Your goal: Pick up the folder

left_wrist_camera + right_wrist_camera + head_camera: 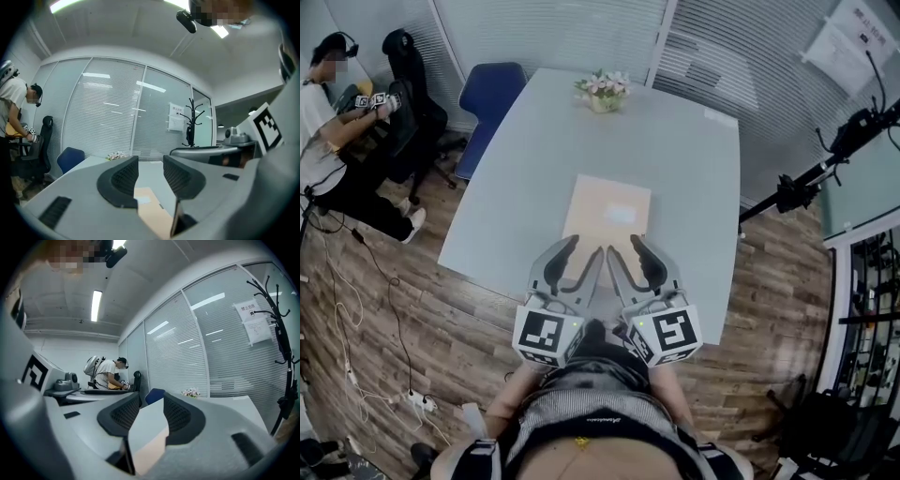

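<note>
A tan folder (607,208) with a white label lies flat on the pale grey table (525,178), toward its near edge. My left gripper (588,246) and right gripper (622,244) are side by side at the folder's near edge, both pointing level across the table. In the left gripper view the ribbed pads (125,176) stand a narrow gap apart with nothing between them, and the folder (151,210) lies below and ahead. The right gripper view shows the same: pads (178,414) apart, nothing between them, the folder (151,453) low in the gap.
A small flower pot (602,92) stands at the table's far end, with a blue chair (490,94) beyond the far left corner. A person (319,131) sits by a black chair (412,94) at left. A black camera stand (806,178) reaches in from the right. Cables and a power strip (417,401) lie on the floor.
</note>
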Action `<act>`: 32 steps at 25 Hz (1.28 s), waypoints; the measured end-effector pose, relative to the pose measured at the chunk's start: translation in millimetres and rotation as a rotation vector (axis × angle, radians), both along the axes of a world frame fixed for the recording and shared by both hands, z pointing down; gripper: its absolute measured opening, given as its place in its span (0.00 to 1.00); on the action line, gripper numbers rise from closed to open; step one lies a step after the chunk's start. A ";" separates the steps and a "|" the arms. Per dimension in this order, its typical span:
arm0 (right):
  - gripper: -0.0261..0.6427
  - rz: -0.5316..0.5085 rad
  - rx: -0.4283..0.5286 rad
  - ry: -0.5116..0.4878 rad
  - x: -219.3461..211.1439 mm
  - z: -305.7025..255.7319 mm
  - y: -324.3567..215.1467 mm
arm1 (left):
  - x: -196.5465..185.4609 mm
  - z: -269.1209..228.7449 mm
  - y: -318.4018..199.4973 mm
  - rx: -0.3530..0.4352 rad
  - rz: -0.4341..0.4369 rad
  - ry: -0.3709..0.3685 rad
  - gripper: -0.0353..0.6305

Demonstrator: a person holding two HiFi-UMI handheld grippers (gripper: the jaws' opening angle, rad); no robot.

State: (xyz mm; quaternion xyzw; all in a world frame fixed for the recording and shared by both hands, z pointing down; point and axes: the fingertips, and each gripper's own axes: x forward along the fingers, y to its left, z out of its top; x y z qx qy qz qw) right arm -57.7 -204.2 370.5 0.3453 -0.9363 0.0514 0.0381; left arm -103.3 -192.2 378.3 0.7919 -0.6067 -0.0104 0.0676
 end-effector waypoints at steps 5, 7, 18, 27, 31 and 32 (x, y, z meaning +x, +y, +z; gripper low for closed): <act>0.28 0.017 -0.047 -0.026 6.7 9.1 -20.0 | 5.1 8.0 -24.6 -0.025 0.027 -0.002 0.27; 0.28 0.035 -0.068 -0.044 13.1 12.3 -26.7 | 10.0 12.0 -32.1 -0.040 0.046 -0.004 0.27; 0.29 0.179 -0.152 -0.033 39.1 44.9 -58.5 | 23.5 29.4 -65.6 -0.099 0.150 -0.010 0.27; 0.31 0.267 -0.288 0.017 30.2 96.8 -91.9 | -12.6 69.3 -102.4 -0.208 0.191 -0.009 0.27; 0.33 0.318 -0.339 0.084 31.7 134.3 -105.7 | -35.9 110.0 -115.3 -0.306 0.181 -0.005 0.27; 0.34 0.332 -0.348 0.114 32.5 145.7 -109.1 | -42.1 121.7 -117.8 -0.336 0.180 0.002 0.29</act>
